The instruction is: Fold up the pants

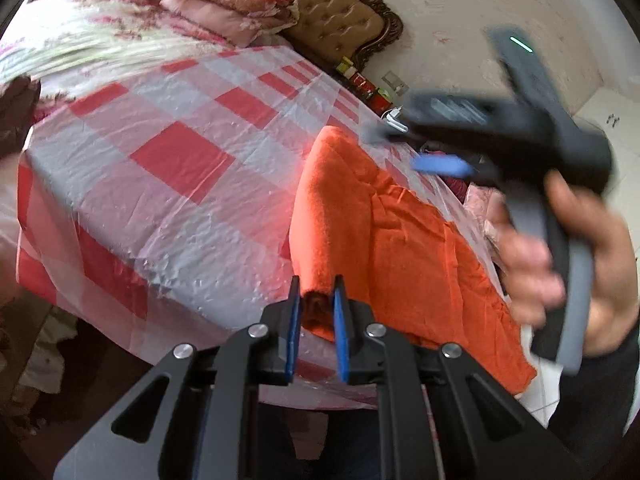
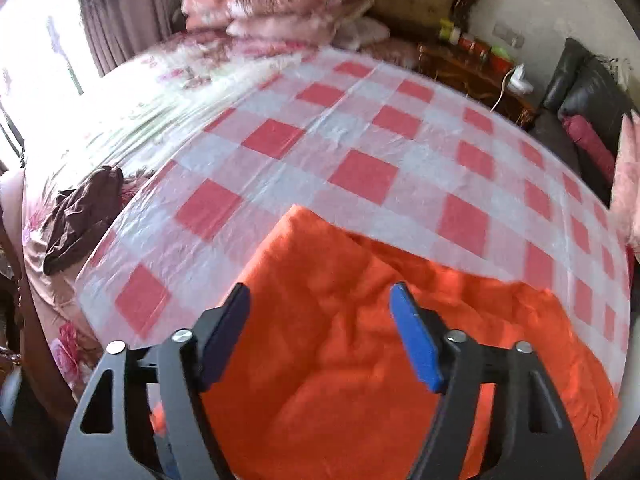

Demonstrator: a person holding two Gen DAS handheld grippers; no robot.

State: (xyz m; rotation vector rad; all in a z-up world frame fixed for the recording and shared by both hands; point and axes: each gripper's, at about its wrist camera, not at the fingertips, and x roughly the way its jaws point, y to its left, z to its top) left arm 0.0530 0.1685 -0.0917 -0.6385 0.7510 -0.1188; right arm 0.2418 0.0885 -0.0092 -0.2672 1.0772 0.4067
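Pinching a rolled edge of the orange pants (image 1: 400,240) between its blue pads, the left gripper (image 1: 316,316) holds one end of them on the checkered bed cover (image 1: 180,160), while the right gripper (image 2: 320,320) hovers spread directly above the cloth's middle.

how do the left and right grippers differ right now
The left gripper is closed on a bunched edge of the orange pants; the right gripper has its jaws wide apart and holds nothing. The left one sits at the pants' edge near the cloth's border; the right one hangs over the middle of the pants. Both have black frames and blue pads.
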